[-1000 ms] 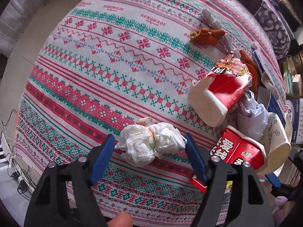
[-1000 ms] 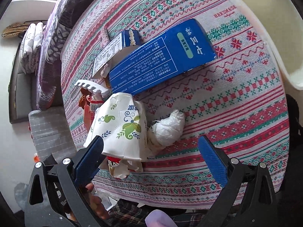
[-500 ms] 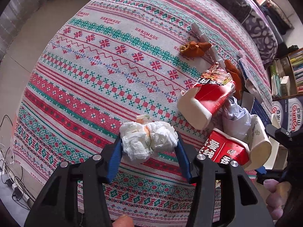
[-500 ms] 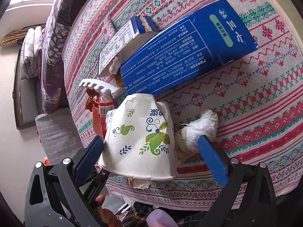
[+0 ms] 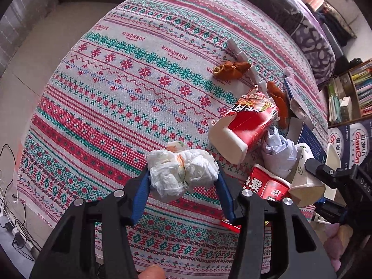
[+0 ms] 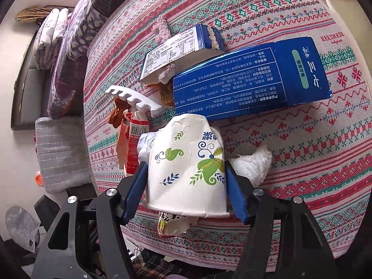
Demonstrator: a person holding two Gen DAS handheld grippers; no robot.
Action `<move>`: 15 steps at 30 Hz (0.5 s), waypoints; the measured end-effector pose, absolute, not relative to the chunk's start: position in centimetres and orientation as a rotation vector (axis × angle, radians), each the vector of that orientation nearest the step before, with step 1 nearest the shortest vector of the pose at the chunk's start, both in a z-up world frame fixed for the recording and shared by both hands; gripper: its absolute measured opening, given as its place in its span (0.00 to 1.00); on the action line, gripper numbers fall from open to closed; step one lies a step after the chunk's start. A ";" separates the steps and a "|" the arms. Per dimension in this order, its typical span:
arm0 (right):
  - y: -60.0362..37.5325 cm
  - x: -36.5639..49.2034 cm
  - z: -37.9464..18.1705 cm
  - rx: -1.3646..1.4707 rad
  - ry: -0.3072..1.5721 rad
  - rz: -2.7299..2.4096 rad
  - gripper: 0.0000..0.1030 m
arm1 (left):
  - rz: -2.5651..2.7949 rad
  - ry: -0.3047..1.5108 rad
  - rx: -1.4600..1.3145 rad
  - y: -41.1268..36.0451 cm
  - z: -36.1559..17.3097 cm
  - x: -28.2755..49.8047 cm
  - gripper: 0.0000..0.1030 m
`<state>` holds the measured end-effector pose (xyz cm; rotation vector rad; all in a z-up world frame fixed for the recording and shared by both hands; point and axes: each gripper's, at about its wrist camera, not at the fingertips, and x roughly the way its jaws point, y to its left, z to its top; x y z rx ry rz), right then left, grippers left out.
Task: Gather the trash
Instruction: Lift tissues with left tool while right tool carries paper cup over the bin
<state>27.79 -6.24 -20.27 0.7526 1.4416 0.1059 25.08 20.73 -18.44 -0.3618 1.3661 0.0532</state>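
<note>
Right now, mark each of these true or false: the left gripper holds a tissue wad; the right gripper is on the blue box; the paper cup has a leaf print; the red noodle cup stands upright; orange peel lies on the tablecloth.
1. The left gripper holds a tissue wad. True.
2. The right gripper is on the blue box. False: its jaws have just been closing on the paper cup; the box lies beyond it.
3. The paper cup has a leaf print. True.
4. The red noodle cup stands upright. False: it lies on its side.
5. Orange peel lies on the tablecloth. True.
</note>
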 end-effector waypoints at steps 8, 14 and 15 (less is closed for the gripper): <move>-6.6 27.6 -16.9 0.690 1.328 0.140 0.59 | 0.044 1.267 -0.376 19.4 -15.3 25.2 0.50; -7.6 27.3 -13.4 0.607 1.194 0.139 0.59 | 0.047 1.186 -0.351 16.9 -12.9 26.0 0.50; -7.9 27.2 -12.8 0.590 1.169 0.137 0.59 | 0.052 1.173 -0.342 16.5 -12.6 26.0 0.50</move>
